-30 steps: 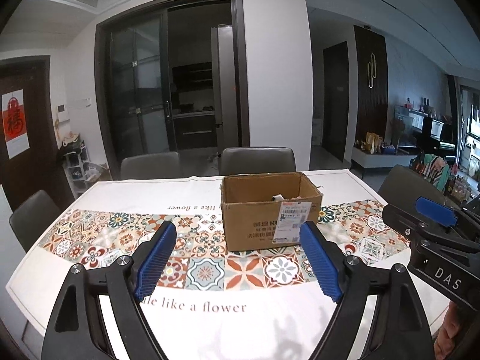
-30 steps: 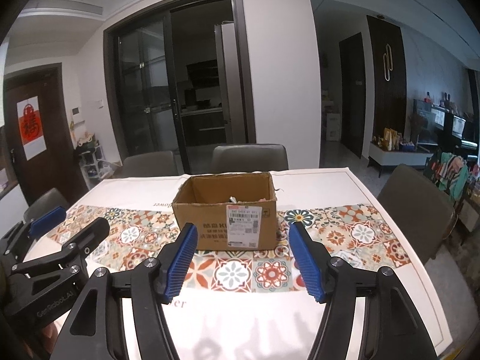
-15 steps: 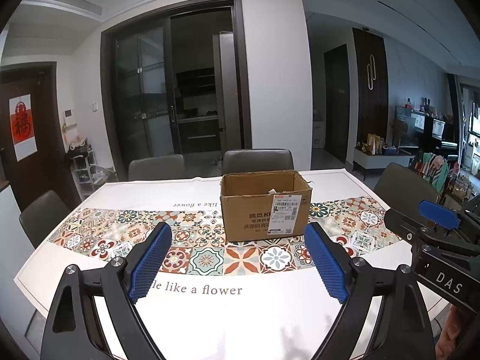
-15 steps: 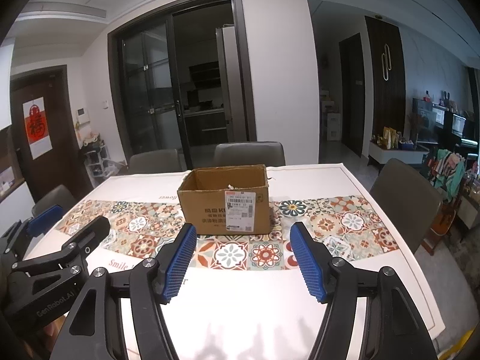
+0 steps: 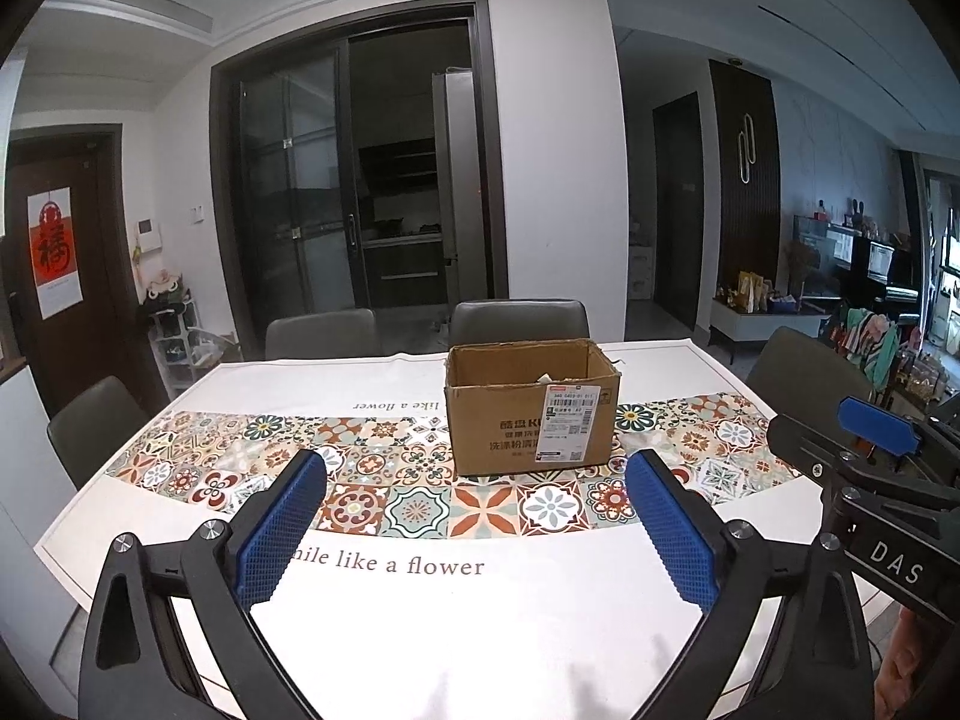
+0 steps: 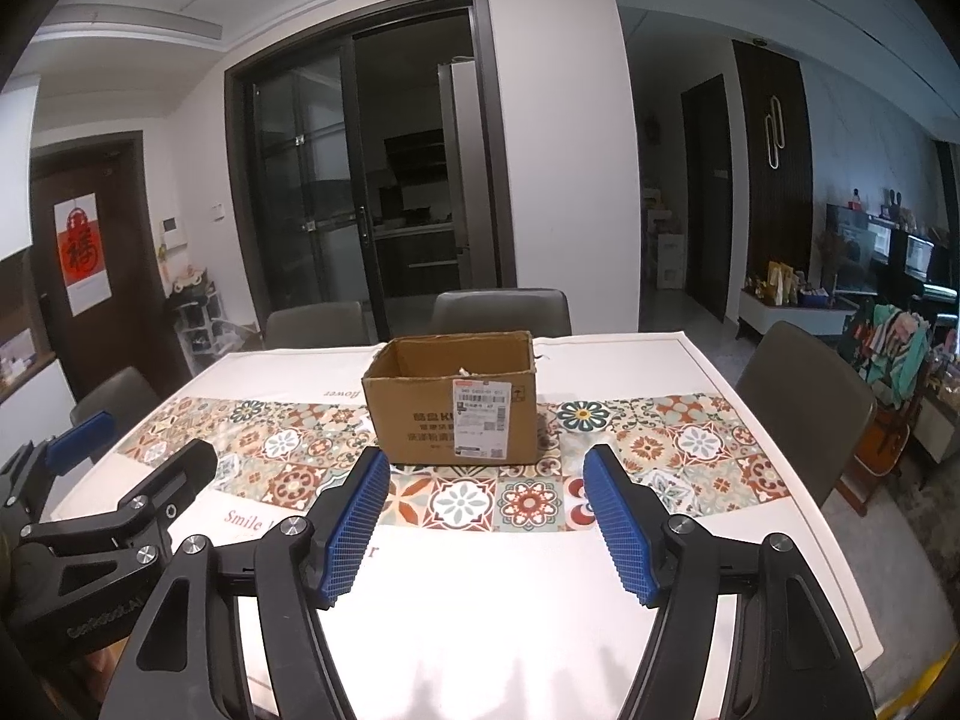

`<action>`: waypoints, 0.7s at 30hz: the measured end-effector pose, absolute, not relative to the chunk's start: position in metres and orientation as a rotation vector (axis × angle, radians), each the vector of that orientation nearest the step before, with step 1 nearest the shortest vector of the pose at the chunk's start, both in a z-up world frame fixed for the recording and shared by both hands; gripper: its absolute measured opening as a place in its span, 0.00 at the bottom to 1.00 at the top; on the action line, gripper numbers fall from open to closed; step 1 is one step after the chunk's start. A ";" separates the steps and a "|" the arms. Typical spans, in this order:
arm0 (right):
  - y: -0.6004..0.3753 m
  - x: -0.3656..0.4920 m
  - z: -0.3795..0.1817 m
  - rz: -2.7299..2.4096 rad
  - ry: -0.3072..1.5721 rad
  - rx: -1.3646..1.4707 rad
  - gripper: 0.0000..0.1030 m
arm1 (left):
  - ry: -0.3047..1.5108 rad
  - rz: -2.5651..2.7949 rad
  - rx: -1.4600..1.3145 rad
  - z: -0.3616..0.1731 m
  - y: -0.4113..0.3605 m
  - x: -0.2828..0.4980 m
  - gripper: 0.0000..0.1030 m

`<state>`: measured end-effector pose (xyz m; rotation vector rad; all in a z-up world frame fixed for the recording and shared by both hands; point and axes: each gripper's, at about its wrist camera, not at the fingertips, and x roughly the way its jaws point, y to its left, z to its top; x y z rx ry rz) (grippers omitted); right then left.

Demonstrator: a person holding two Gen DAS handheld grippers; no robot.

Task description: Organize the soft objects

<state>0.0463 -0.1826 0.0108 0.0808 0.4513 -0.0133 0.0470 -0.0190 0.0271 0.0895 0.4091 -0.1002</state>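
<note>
An open brown cardboard box [image 5: 531, 405] with a white shipping label stands on the patterned band of the table; it also shows in the right wrist view [image 6: 453, 399]. A bit of something pale shows over its rim; the rest of its contents are hidden. My left gripper [image 5: 477, 531] is open and empty, held above the table's near part, well short of the box. My right gripper [image 6: 486, 519] is open and empty, likewise short of the box. The right gripper's side shows at the right of the left view [image 5: 876, 474], the left gripper at the left of the right view [image 6: 90, 516].
The table [image 5: 420, 648] has a white cloth with a tiled flower band and printed words. Grey chairs [image 5: 519, 321] stand at the far side and both ends [image 6: 804, 402]. Glass doors and a cluttered room lie behind.
Both grippers have pulled back from the box and risen a little; the box looks smaller and farther. Both stay open and empty.
</note>
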 end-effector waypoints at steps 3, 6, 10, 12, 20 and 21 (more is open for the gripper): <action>-0.182 0.046 0.011 -0.013 0.449 0.077 0.66 | 0.405 -0.100 0.090 0.027 -0.019 0.044 0.99; -0.181 0.043 0.011 -0.012 0.444 0.074 0.66 | 0.407 -0.100 0.089 0.027 -0.019 0.045 0.99; -0.183 0.040 0.009 -0.013 0.443 0.072 0.66 | 0.408 -0.098 0.090 0.026 -0.019 0.044 1.00; -0.183 0.039 0.009 -0.013 0.443 0.073 0.66 | 0.409 -0.098 0.091 0.027 -0.018 0.043 1.00; -0.185 0.038 0.009 -0.012 0.446 0.072 0.66 | 0.410 -0.102 0.090 0.027 -0.018 0.042 1.00; -0.185 0.038 0.009 -0.011 0.446 0.072 0.66 | 0.409 -0.102 0.091 0.027 -0.018 0.042 1.00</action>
